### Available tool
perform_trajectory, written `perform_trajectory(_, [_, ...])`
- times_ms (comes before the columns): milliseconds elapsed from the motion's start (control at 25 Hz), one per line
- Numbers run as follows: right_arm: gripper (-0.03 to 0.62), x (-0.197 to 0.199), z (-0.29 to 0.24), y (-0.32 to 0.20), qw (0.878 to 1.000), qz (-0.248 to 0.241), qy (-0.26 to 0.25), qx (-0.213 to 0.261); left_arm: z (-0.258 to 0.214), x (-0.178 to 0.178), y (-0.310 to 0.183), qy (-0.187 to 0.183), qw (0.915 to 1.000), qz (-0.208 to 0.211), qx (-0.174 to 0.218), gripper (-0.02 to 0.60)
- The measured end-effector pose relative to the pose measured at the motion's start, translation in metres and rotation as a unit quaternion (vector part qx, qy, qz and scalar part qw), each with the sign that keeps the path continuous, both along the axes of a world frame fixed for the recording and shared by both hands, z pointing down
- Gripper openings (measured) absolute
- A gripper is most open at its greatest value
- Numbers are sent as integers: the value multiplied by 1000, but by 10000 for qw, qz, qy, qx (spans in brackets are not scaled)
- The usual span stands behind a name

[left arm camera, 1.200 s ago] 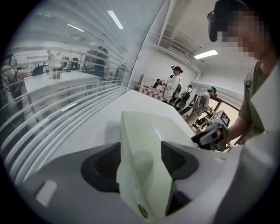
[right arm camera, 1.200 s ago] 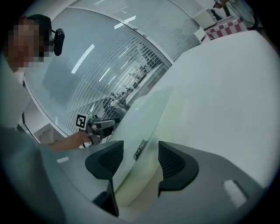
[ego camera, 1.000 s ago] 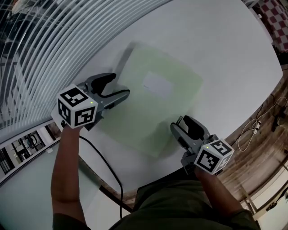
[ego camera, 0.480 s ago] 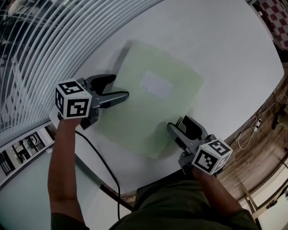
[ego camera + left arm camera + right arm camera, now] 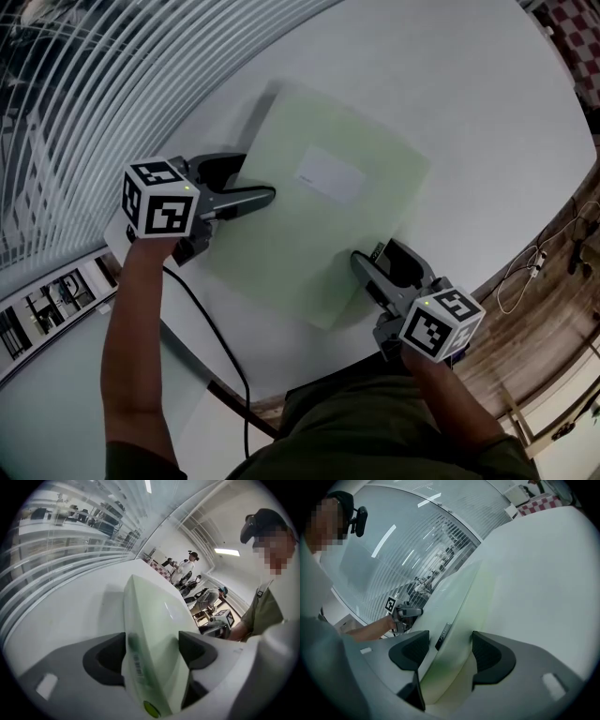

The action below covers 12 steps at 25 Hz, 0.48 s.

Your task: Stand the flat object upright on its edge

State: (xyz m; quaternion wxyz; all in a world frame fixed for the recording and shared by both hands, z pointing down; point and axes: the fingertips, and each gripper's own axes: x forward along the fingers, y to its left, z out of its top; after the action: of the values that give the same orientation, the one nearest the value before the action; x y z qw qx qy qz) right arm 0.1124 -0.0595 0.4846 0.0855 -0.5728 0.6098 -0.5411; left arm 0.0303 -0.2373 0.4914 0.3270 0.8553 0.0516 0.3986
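A pale green flat folder (image 5: 319, 216) with a white label (image 5: 330, 175) lies on the round white table (image 5: 450, 103). My left gripper (image 5: 255, 178) is at its left edge, turned sideways and open, with the edge between the jaws. From that gripper's own camera, the folder (image 5: 154, 634) fills most of the gap in the left gripper (image 5: 152, 653). My right gripper (image 5: 373, 255) straddles the near right edge, also open. Its view shows the folder (image 5: 459, 620) running between the pads of the right gripper (image 5: 450, 653), with the left gripper (image 5: 405, 613) at the far side.
A glass wall with white blinds (image 5: 94, 84) curves along the table's left side. A black cable (image 5: 220, 347) trails from the left gripper past the near table edge. Cables (image 5: 525, 272) lie on the wooden floor at right. People (image 5: 187, 569) stand far off.
My left gripper has slid right, so its jaws now reach over the folder's left edge. The folder has shifted slightly to the right. The right gripper has hardly moved.
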Motion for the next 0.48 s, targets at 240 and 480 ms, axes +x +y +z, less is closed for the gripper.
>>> perform_trajectory(240, [278, 1, 1, 0, 10000, 15, 47, -58, -1, 1, 2, 69, 9995, -292, -30, 344])
perform_trajectory(480, [278, 2, -1, -2, 9999, 59, 65, -85, -8, -1, 4, 56, 9984, -559, 115, 345])
